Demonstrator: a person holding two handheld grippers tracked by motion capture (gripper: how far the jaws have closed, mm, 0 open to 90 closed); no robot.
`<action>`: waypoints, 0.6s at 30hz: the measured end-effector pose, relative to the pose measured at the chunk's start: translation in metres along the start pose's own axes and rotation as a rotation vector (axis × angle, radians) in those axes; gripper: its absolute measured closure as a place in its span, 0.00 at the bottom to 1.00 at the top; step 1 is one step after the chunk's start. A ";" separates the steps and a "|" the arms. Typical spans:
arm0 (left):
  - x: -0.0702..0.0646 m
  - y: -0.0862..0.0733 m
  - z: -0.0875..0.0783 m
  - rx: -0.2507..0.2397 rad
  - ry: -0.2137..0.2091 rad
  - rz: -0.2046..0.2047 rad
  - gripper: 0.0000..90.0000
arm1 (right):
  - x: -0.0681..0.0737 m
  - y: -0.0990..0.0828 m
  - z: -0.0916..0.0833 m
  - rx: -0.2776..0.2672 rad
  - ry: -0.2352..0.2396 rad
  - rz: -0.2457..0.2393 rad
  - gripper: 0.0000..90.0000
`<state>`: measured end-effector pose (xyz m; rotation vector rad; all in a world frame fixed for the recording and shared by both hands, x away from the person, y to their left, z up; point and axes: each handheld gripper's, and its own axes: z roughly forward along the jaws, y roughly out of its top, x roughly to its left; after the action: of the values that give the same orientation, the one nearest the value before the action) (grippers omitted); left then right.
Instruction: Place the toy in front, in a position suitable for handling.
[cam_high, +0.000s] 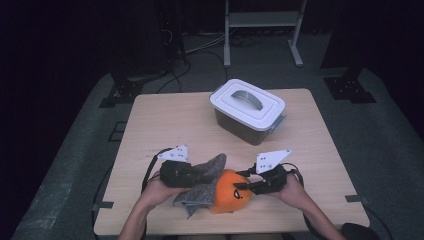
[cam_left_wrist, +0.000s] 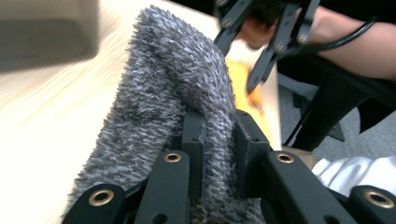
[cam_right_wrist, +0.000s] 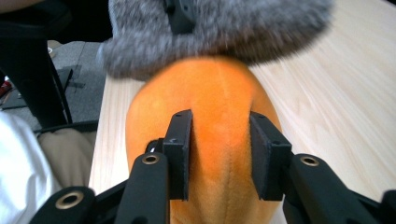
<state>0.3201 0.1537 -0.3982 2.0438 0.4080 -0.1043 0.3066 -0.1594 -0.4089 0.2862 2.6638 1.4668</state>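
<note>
An orange plush toy with a grey fuzzy part lies at the near edge of the table, well apart from the white-lidded box at the far side. The left gripper is clamped tight on the grey fuzz just left of the orange body. The right gripper has its jaws partly closed and pressing into the orange body. The step looks like securing a two-handed hold. Next, both grips must be firm before lifting the toy toward the box, whose lid remains on.
</note>
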 end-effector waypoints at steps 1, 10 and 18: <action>0.002 -0.003 -0.001 0.002 -0.005 -0.010 0.85 | -0.003 -0.003 -0.003 0.003 0.008 0.019 0.67; -0.002 -0.004 0.009 0.002 -0.095 -0.010 0.85 | -0.010 -0.002 -0.001 0.050 0.047 0.152 0.29; -0.005 0.006 -0.003 -0.053 -0.052 0.024 0.85 | 0.008 0.003 0.002 -0.050 -0.042 0.025 0.66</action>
<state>0.3166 0.1525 -0.3909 1.9886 0.3497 -0.1303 0.2996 -0.1547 -0.4072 0.3435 2.5955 1.5144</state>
